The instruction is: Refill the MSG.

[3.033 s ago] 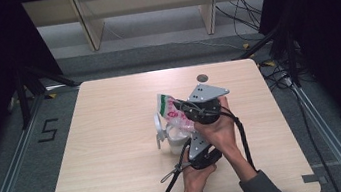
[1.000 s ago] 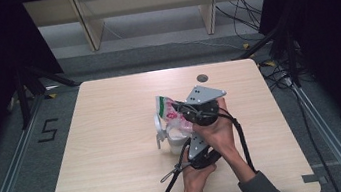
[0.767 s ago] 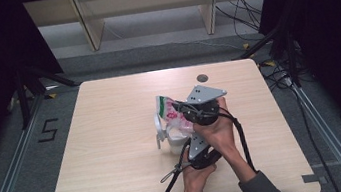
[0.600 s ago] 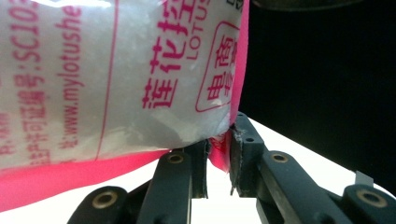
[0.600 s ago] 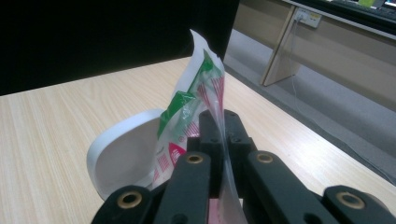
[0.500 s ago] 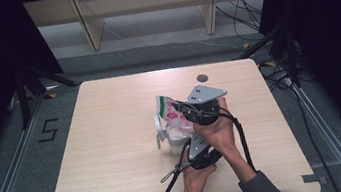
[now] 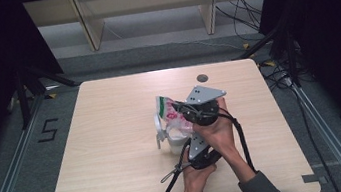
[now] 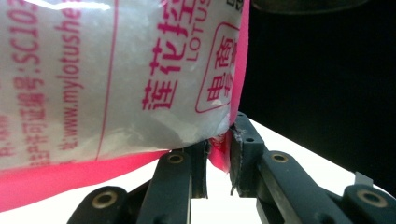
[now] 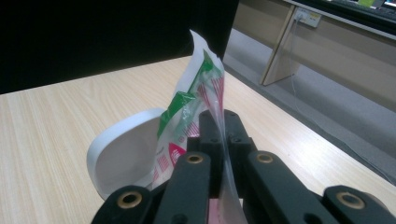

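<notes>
Between both grippers' closed jaws hangs the bag (image 7: 174,117).

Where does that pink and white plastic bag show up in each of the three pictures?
High view: the bag sits mid-table, just left of the two tools.
Left gripper view: the bag covers the upper left, its pink corner pinched in the left tool.
Right gripper view: the bag stands at centre, clamped by the right tool.
Shared landmark: the white cup beside it, also in the high view.
</notes>
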A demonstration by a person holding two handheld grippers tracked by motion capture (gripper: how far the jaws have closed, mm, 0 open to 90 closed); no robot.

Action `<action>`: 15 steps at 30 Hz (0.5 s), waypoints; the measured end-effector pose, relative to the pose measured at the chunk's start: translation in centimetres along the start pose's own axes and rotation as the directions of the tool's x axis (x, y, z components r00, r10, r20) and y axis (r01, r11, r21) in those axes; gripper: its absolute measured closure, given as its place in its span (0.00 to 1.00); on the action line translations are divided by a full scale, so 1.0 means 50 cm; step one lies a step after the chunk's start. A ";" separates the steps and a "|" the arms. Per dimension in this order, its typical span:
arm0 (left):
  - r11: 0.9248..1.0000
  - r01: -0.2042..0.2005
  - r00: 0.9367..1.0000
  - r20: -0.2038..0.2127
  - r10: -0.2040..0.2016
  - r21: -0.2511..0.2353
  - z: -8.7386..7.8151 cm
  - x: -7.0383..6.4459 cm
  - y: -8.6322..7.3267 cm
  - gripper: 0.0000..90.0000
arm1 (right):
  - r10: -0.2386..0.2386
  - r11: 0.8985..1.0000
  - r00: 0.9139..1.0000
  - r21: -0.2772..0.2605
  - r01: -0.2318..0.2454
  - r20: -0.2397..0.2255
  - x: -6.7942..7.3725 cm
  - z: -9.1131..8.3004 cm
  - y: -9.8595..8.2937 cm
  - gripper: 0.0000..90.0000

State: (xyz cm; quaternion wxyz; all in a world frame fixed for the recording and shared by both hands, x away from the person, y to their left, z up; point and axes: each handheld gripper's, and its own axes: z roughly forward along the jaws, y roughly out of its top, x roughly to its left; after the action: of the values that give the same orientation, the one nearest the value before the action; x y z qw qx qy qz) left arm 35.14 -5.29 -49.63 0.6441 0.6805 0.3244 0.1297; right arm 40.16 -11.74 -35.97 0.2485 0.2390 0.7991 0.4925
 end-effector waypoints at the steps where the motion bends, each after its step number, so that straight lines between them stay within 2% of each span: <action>1: 1.000 0.001 1.000 -0.001 -0.001 0.001 0.000 0.000 0.000 0.87 | 0.001 1.000 1.000 -0.002 -0.001 0.001 0.000 0.001 0.000 1.00; 4: 1.000 0.001 1.000 -0.007 -0.001 0.009 -0.001 0.000 0.000 0.87 | 0.017 1.000 1.000 0.014 -0.017 -0.008 0.001 0.002 -0.002 1.00; 6: 1.000 0.003 1.000 -0.011 -0.002 0.016 -0.002 -0.001 0.000 0.87 | 0.003 1.000 1.000 0.003 -0.003 0.003 -0.002 0.003 -0.003 1.00; 9: 1.000 0.002 1.000 0.001 -0.002 0.000 0.000 0.000 -0.001 0.87 | 0.008 1.000 1.000 0.000 -0.008 0.003 -0.001 0.001 -0.003 1.00; 15: 1.000 0.002 1.000 0.000 -0.002 0.001 0.000 0.000 -0.001 0.87 | 0.018 1.000 1.000 0.008 -0.018 -0.013 0.000 0.001 -0.002 1.00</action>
State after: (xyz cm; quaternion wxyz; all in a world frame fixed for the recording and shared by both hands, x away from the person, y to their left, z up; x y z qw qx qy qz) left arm 35.12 -5.30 -49.67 0.6438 0.6804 0.3254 0.1289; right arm 40.17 -11.74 -36.08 0.2379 0.2442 0.8004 0.4930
